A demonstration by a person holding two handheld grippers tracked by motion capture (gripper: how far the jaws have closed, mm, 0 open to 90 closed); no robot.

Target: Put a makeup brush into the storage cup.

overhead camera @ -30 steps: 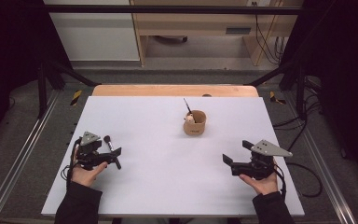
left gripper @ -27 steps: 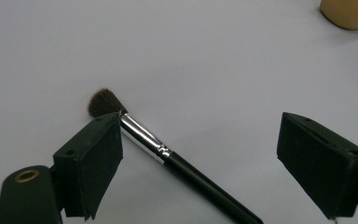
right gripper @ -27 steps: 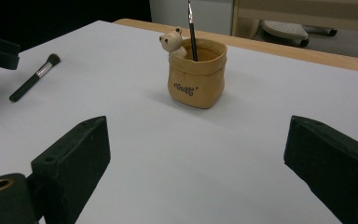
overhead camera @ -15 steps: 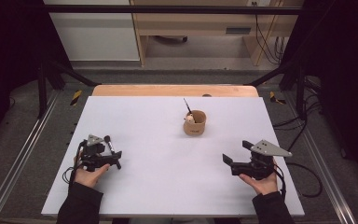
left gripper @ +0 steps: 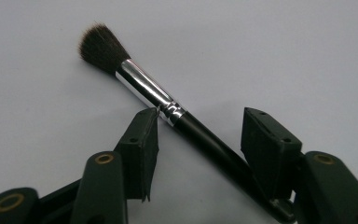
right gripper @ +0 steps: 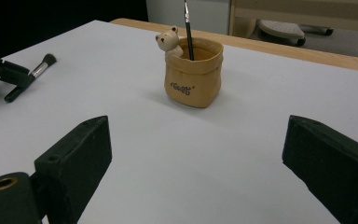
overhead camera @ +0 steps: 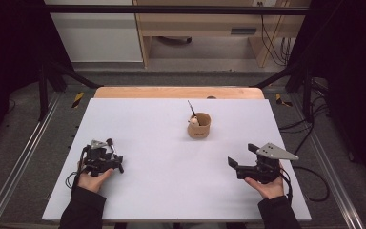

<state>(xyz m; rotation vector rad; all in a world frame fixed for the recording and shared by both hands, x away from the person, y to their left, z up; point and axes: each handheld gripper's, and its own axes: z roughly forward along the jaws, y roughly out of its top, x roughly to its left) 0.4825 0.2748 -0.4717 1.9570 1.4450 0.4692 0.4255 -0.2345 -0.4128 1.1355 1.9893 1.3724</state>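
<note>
A make-up brush (left gripper: 168, 109) with a dark bristle head, silver ferrule and black handle lies flat on the white table (overhead camera: 171, 167). It runs slantwise between the jaws of my left gripper (left gripper: 200, 135). Those jaws have just been closing; the left pad's tip sits at the ferrule, while a gap remains on the right side. The same brush (overhead camera: 113, 151) lies under my left gripper (overhead camera: 115, 161) at the table's front left. My right gripper (overhead camera: 239, 155) rests at the front right, open and holding nothing, its jaws (right gripper: 198, 140) facing a tan cup (right gripper: 193, 77).
The tan cup (overhead camera: 199, 126) stands mid-table and holds a thin black brush (right gripper: 187, 28) and a small bear figure (right gripper: 169, 39). A wooden strip (overhead camera: 171, 92) edges the table's far side. Metal rails flank the table.
My left gripper has shifted slightly over the make-up brush and its jaws have narrowed around it. The right gripper and the cup have not moved.
</note>
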